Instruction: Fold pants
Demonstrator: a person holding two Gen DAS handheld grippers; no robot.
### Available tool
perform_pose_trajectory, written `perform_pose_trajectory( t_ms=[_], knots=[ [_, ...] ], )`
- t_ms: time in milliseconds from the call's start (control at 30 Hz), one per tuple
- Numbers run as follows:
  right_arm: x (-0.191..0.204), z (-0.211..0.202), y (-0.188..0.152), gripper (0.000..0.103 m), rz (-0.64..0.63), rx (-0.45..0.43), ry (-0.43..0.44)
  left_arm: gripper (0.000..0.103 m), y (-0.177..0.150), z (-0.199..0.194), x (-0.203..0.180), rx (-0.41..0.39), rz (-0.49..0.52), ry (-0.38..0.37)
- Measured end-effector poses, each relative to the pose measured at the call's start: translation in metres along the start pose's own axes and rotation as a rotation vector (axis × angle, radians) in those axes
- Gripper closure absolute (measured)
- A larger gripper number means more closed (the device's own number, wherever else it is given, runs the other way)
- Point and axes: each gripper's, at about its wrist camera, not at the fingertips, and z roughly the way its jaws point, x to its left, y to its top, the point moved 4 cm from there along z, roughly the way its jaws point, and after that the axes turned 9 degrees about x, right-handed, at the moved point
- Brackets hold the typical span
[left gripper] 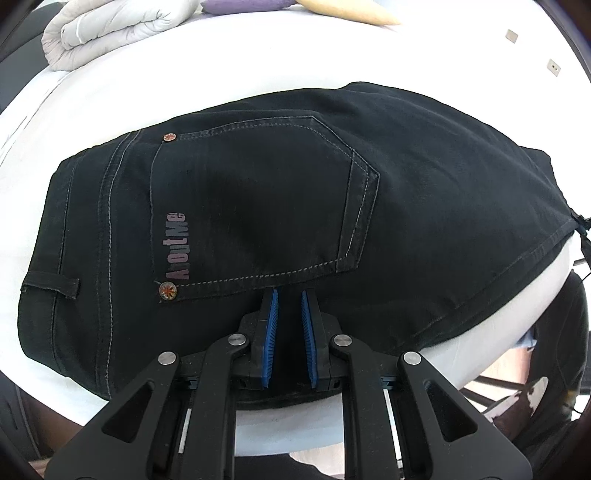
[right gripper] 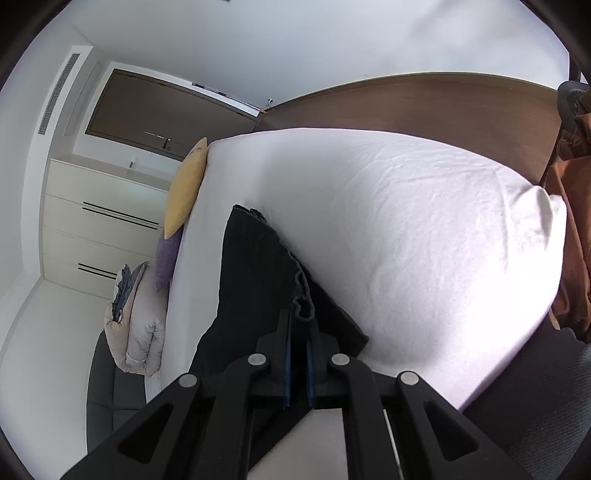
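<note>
Black jeans (left gripper: 258,206) lie folded on the white bed (left gripper: 110,92), back pocket up, with a pink "AboutMe" print and copper rivets. My left gripper (left gripper: 290,299) rests on the jeans just below the pocket; its blue pads stand a narrow gap apart with only the flat cloth surface behind them. My right gripper (right gripper: 298,332) is shut on a bunched edge of the jeans (right gripper: 258,266), which run away from it across the bed (right gripper: 406,221).
A rolled grey duvet (left gripper: 110,29), a purple cushion (left gripper: 240,5) and a yellow cushion (left gripper: 351,11) lie at the far side of the bed. A brown headboard (right gripper: 424,103) and cream drawers (right gripper: 99,221) stand beyond. An orange cloth (right gripper: 569,221) hangs at the right.
</note>
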Motion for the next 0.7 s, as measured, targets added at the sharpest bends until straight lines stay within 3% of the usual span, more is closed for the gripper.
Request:
perform_pose_trajectory(
  t_ms=[100, 200, 267, 333, 367, 400, 433, 467, 533, 700],
  knots=[
    [-0.01, 0.003, 0.001, 0.097, 0.022, 0.007, 0.011, 0.09, -0.001, -0.001, -0.003, 0.003, 0.012, 0.001],
    [-0.008, 0.009, 0.001, 0.099, -0.039, 0.008, -0.026, 0.09, -0.005, -0.003, -0.001, 0.0, 0.021, -0.006],
    [-0.006, 0.006, 0.001, 0.098, -0.041, 0.024, -0.006, 0.09, -0.005, -0.003, 0.0, -0.008, 0.013, -0.018],
    [-0.004, -0.004, 0.0, 0.095, -0.067, 0.014, -0.042, 0.09, -0.007, -0.004, 0.001, -0.022, 0.003, -0.029],
    [0.0, -0.01, -0.002, 0.088, -0.088, -0.007, -0.077, 0.09, -0.008, -0.005, 0.003, -0.029, -0.001, -0.033],
    [0.004, -0.018, -0.005, 0.07, -0.113, -0.03, -0.122, 0.09, -0.009, -0.006, 0.006, -0.037, -0.006, -0.037],
    [0.011, -0.025, -0.009, 0.059, -0.136, -0.051, -0.154, 0.09, -0.01, -0.006, 0.007, -0.047, -0.013, -0.042],
    [0.02, -0.03, -0.016, 0.052, -0.154, -0.052, -0.131, 0.09, -0.01, -0.006, 0.01, -0.055, -0.022, -0.049],
    [0.041, -0.025, -0.034, 0.053, -0.19, 0.014, -0.051, 0.09, -0.013, -0.003, 0.015, -0.07, -0.044, -0.065],
    [0.101, 0.039, -0.111, 0.053, -0.26, 0.319, 0.163, 0.09, -0.013, -0.002, 0.017, -0.082, -0.055, -0.069]
  ],
)
